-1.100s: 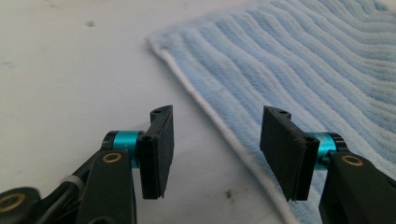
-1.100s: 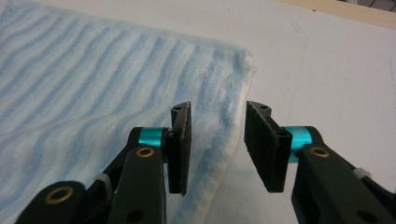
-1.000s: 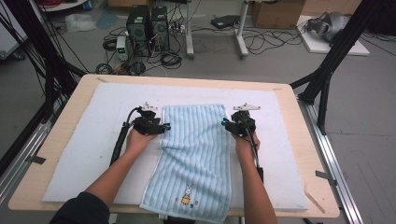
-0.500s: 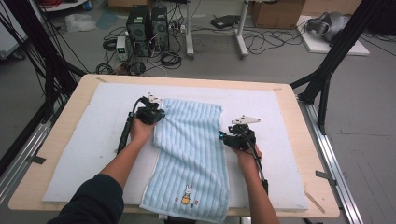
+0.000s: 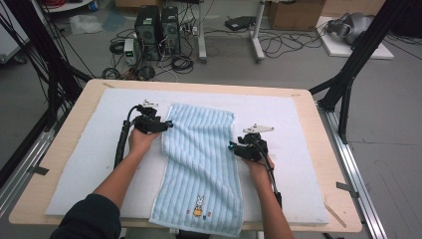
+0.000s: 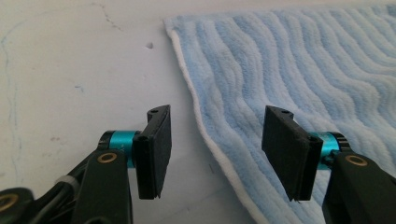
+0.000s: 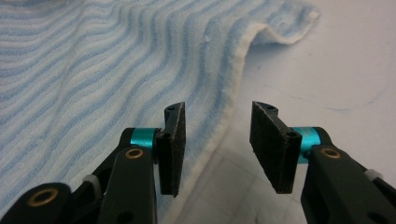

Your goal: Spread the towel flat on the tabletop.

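Striped blue towel (image 5: 201, 169) lies lengthwise on the white mat (image 5: 298, 124). Left gripper (image 6: 215, 149), jaws just reopened, straddles the towel's left edge ungripped; right gripper (image 7: 217, 144), having closed slightly, gapes over its right edge.

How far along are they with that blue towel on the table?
Early on. The towel lies spread out in one layer on the white mat, its near end hanging off the table's edge; no fold shows. In hand: the left gripper and the right gripper each straddle a long edge with open jaws, the left's just reopened, pinching nothing. Gripping and any folding are still left.
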Motion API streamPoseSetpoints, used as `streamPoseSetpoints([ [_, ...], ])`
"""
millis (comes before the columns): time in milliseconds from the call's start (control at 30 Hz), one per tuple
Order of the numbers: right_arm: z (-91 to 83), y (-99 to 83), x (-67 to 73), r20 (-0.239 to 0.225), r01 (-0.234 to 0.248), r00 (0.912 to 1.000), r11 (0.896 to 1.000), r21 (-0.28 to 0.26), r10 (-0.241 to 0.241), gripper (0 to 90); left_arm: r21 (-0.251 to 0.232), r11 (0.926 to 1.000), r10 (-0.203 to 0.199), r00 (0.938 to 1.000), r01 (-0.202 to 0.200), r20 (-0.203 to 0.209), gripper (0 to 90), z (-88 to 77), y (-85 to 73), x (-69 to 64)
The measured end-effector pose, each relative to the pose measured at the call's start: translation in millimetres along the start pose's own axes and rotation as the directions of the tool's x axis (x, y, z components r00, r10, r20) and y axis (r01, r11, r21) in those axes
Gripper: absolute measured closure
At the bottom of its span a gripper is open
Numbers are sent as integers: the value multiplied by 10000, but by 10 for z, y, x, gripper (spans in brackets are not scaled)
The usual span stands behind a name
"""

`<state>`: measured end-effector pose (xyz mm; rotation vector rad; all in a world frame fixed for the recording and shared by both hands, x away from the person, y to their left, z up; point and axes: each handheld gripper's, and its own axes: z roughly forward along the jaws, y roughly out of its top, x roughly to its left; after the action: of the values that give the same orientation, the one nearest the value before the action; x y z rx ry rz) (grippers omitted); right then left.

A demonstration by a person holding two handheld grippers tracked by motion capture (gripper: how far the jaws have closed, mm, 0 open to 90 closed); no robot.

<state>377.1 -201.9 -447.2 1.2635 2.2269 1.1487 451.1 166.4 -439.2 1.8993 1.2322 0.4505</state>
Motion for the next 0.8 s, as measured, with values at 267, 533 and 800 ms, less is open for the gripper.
streamPoseSetpoints([
  [267, 161, 136, -25, 1384, 463, 9890, 9980, 430, -518, 879, -15, 10000, 51, 9998, -51, 181, 431, -67, -92, -28],
  [533, 243, 212, -219, 2512, -395, 9673, 9992, 111, 354, 852, 249, 9993, 245, 9973, -263, 695, 423, -71, -110, -133],
  [800, 58, 259, -129, 1538, -249, 9877, 9995, -201, 277, 602, 661, 9882, 1306, 9857, -1381, 1066, 440, -10, -143, -407],
])
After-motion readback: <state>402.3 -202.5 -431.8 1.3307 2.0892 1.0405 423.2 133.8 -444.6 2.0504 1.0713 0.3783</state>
